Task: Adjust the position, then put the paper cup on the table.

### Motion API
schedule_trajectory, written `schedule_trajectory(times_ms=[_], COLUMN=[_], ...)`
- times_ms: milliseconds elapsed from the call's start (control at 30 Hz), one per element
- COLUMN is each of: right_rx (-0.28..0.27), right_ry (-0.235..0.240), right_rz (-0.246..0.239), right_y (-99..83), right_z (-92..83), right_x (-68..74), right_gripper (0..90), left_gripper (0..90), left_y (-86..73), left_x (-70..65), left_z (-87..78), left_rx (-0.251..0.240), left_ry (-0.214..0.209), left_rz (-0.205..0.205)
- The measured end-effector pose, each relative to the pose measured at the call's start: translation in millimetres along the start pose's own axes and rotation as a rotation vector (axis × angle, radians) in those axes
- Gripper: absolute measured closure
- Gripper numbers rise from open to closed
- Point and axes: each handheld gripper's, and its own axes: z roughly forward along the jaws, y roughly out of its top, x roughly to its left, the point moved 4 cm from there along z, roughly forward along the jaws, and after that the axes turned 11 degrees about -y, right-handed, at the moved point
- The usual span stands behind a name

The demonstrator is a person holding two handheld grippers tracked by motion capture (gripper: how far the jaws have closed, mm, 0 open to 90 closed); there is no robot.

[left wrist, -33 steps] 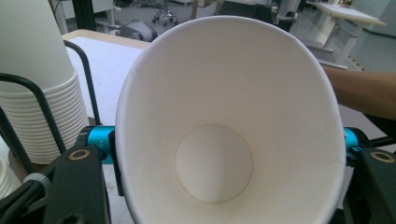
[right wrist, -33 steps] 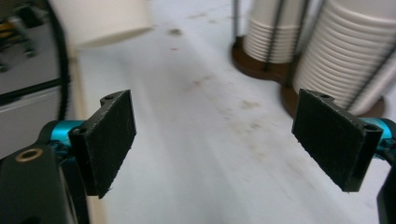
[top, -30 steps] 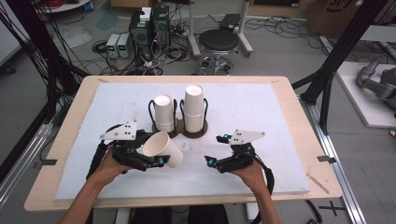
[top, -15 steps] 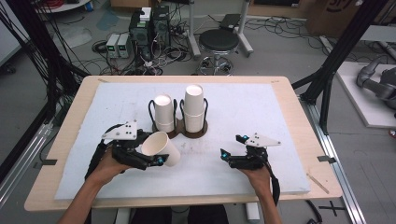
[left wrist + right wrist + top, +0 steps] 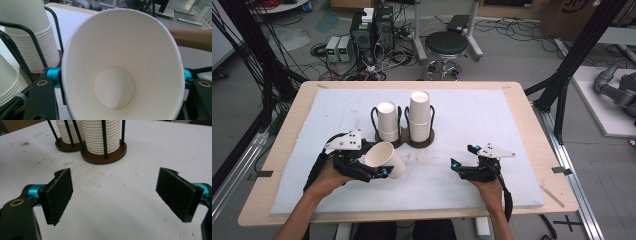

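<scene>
The left claw (image 5: 379,171) pinches a white paper cup (image 5: 385,159), tipped on its side, probably just separated from the stacks; the right claw (image 5: 120,195) waits spread above the bench (image 5: 512,125).

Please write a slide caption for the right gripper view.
Open right gripper hovering over the white mat, facing two cup stacks in their holders.

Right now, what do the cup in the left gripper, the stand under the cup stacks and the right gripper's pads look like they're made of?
Cup: apparently paper, matte white, with a seamed disc bottom and thin rolled rim.
Stand: brown round bases, probably wood or wood-look, smooth; thin black rods, likely metal wire.
Pads: black, dull, grainy surface, seemingly foam or rubber.
</scene>
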Motion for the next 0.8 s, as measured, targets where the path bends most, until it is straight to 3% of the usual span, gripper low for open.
schedule_trajectory(times_ms=[433,800], right_rx=[0.007,0.022], right_ry=[-0.009,-0.015], right_rz=[0.023,0.022], right_y=[-3.9,-8.4], right_z=[0.4,3.9], right_x=[-5.6,-6.9], right_gripper=[14.8,14.9], left_gripper=[30.8,30.9], left_y=[0.8,0.5], left_x=[1.1,9.5], left_z=[4.2,26.5], left_rx=[0.020,0.134], left_ry=[0.000,0.028], left_rz=[-0.002,-0.005])
